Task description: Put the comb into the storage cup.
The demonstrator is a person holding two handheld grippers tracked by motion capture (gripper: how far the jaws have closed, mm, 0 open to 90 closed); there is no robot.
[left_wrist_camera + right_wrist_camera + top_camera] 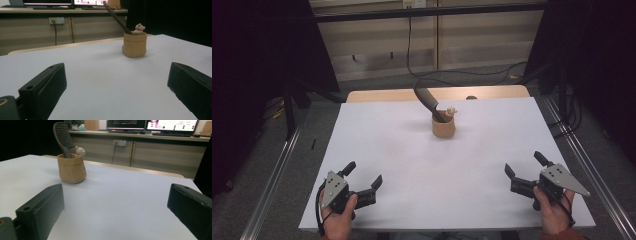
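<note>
White sheeting covers the table [412, 165], with a strip of bare wood left exposed at the far edge and dark surroundings on both sides that are hard to make out. Seen from the high view, a tan pouch-like holder [443, 126] stands upright at the far centre, with a dark long-handled utensil [427, 98] leaning out toward the far left and a small pale figurine [451, 110] at its rim; their lower parts are hidden inside. At the near left, the left gripper [363, 176] rests in hand, jaws spread wide, holding nothing; at the near right, the right gripper [523, 163] is likewise wide apart and empty. Both are well apart from the holder. The left gripper view places the holder [134, 45] ahead, the utensil's top cut off by the frame. The right gripper view shows the holder [72, 168] far left, the utensil's ribbed grey blade [62, 135] visible, figurine detail indistinct.
</note>
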